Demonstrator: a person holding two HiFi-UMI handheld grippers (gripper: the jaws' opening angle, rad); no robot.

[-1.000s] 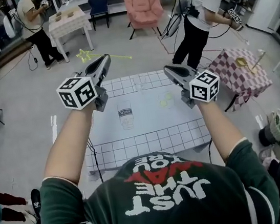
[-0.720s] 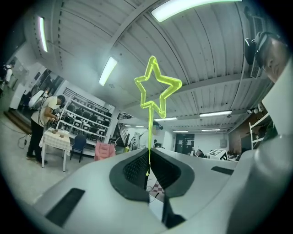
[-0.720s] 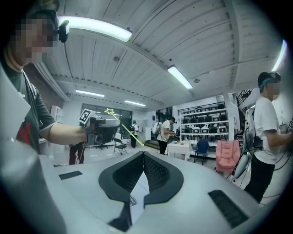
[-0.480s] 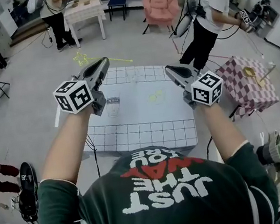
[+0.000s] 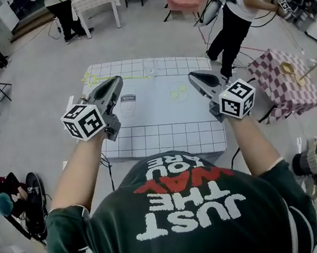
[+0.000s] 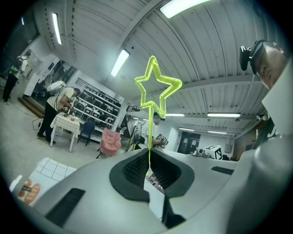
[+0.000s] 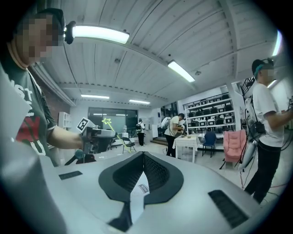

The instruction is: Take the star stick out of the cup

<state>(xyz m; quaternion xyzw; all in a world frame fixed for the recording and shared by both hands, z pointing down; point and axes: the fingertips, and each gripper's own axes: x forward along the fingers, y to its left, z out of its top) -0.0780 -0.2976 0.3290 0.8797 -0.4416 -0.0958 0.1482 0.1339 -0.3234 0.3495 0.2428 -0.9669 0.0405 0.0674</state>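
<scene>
**Left gripper**: nearest item, hovering over the counter's left edge. Its jaws are pressing together on the thin shaft of the star stick. The star is pointing out past the far left corner, with the shaft trailing along the far edge. All of it is hanging above the counter and clear of the cup.

**Right gripper**: hovering over the right edge. Its jaws are lying closed or nearly so and gripping nothing. A pale sliver with a small label is showing through the slit, probably the counter and cup beneath.

**Cup**: sitting left of centre on the counter, with no stick in it.

**Handling, as judged:** the removal is looking all but complete. A shaft this thin is liable to pivot, so steady squeeze and slow travel are advisable.

**Views:**
- The left gripper view is showing the shaft seated centrally with the star upright, where the head view is giving only a faint line.
- The right gripper view is showing the left gripper side-on.
- Only the head view is placing the cup.
</scene>
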